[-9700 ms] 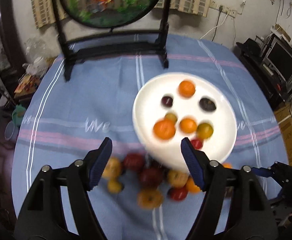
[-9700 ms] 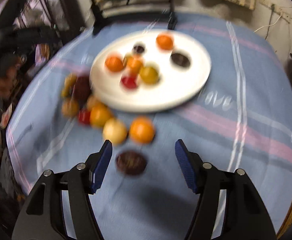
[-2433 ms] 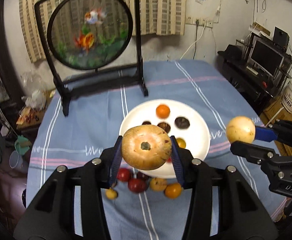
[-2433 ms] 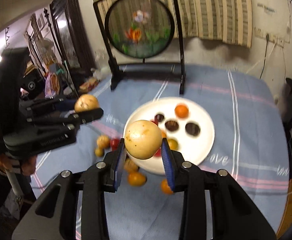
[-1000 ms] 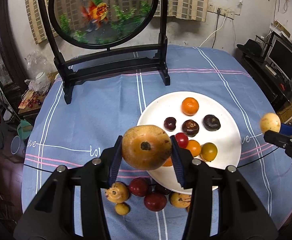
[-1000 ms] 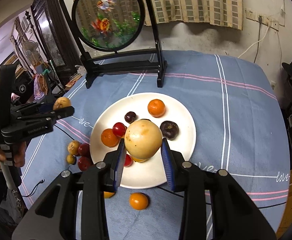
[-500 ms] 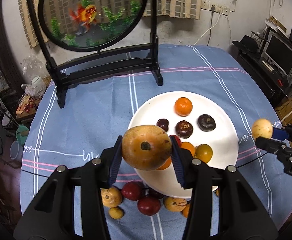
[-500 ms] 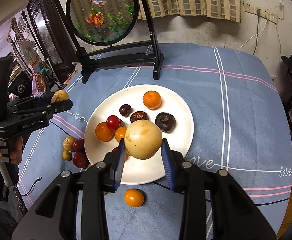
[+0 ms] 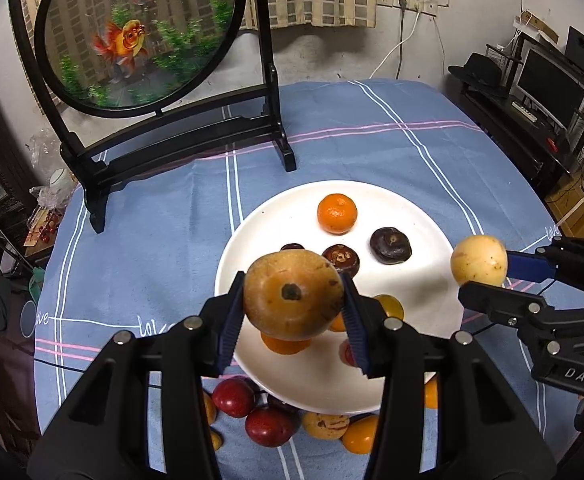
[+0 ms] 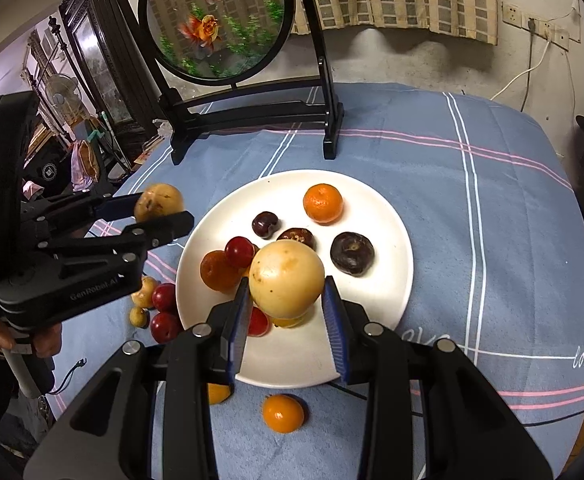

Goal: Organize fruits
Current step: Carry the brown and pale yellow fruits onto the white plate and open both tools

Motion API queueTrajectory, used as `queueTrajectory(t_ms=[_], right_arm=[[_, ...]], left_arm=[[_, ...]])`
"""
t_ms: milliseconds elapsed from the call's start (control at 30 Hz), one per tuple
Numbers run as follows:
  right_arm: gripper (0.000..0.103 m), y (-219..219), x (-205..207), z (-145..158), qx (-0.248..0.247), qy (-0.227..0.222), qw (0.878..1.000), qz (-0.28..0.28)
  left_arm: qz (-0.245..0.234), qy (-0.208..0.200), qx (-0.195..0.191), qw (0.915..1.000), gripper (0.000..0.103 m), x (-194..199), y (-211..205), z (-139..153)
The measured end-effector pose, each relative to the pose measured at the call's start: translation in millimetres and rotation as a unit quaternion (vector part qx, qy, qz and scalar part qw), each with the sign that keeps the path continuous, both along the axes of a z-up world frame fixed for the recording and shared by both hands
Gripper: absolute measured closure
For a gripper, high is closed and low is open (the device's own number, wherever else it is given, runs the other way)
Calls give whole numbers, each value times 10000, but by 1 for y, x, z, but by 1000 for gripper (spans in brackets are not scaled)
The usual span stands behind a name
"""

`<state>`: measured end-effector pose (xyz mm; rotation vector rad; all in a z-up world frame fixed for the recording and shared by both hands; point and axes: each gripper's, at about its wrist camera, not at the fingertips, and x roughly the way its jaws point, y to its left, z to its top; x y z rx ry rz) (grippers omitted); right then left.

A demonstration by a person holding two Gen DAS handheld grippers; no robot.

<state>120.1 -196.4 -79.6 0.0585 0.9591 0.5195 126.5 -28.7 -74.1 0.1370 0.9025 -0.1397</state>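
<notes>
Left wrist view: my left gripper (image 9: 292, 312) is clenched on a brownish-yellow fruit (image 9: 292, 294), blue pads pressing both sides, held in the air above the near-left part of the white plate (image 9: 424, 280). On the plate: a mandarin (image 9: 337, 214) at the far side, two dark wrinkled fruits (image 9: 390, 245) mid-plate, more orange/yellow ones partly hidden behind my fingers. Off the plate, on the blue checked cloth (image 9: 152, 216) just by its near rim, red plums (image 9: 233, 397) w/ a few yellow & orange fruits. At right, my right gripper (image 9: 488, 276) comes in from the side, gripping a pale yellow fruit (image 9: 478, 260) over the plate's right edge.

Right wrist view: right gripper clamped on the pale yellow fruit, up in the air over the plate's near-centre. Left gripper at left, a hand (image 10: 24, 338) on its handle, fruit pinched, above the cloth just left of the plate. One small orange fruit (image 10: 283, 413) lies alone on the cloth near the plate's front rim. Goldfish screen (image 10: 216, 20) stands at the table's far side.
</notes>
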Motion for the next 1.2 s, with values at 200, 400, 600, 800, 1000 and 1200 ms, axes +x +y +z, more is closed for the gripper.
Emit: queueTrajectory(t_ms=[200,400,600,800,1000,1200], right_arm=[[68,3,7,-4,-5,36,10000,22],[67,6,16,-10,-50,96,9999,32],[67,12,30,-20,-116,187,9998,-13],[67,16,40,-26,-141,225,9996,22],[67,18,48,-32,-160,269,9995,36],[67,18,52,-35,-192,312,9993,67]], left_arm=[[16,48,2,10000,57,7,1,-4],[23,185,85,9998,57,19,-2,-17],[51,332,102,9994,57,30,-4,-29],[44,400,162,9991,57,39,-5,-37],[27,443,141,9989,57,43,-6,-43],[7,441,139,9989,57,47,-6,-46]])
